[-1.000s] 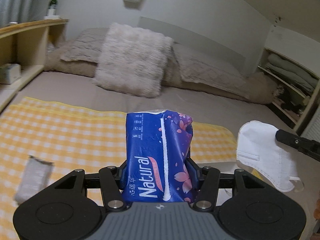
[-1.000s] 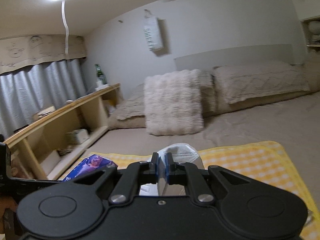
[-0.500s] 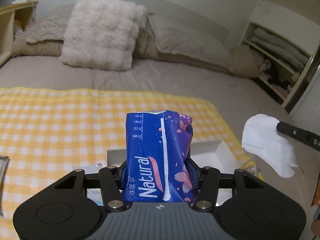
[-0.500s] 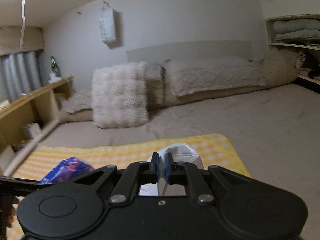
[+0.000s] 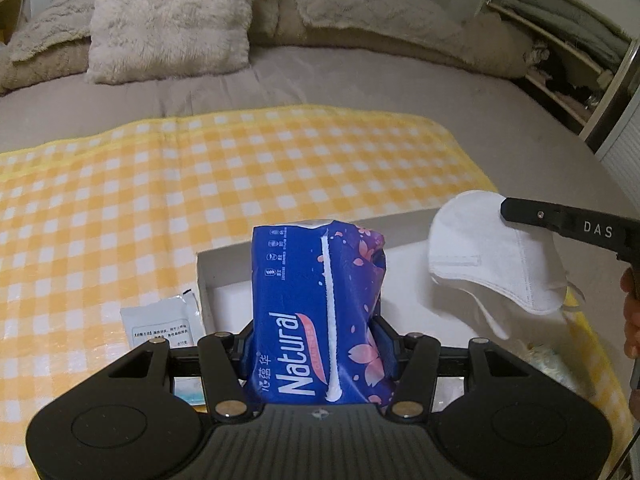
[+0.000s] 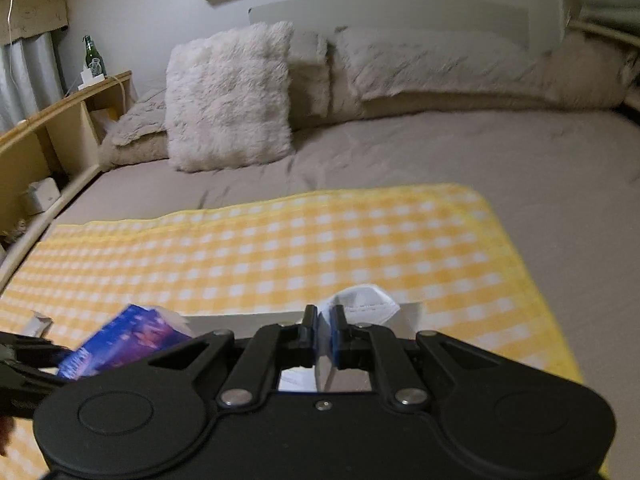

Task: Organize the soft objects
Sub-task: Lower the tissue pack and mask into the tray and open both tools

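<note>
My left gripper (image 5: 316, 344) is shut on a blue tissue pack (image 5: 316, 308) printed "Natural", held upright above a shallow white box (image 5: 224, 280) on the yellow checked cloth (image 5: 200, 184). In the right wrist view my right gripper (image 6: 324, 330) is shut on a white face mask (image 6: 366, 300), which hangs over the box's right part. The left wrist view shows the mask (image 5: 488, 256) at the right, pinched in the right gripper's black fingers (image 5: 560, 220). The tissue pack (image 6: 120, 340) shows at the lower left of the right wrist view.
A small white sachet (image 5: 160, 320) lies on the cloth left of the box. A fluffy cushion (image 5: 172, 16) and pillows (image 6: 420, 60) sit at the head of the grey bed. A wooden shelf (image 6: 60, 112) runs along the left; open shelves (image 5: 560, 48) stand at the right.
Both grippers have sunk and tilted downward with their loads. The white box has come into view beneath the tissue pack and the mask, and the sachet now shows beside it.
</note>
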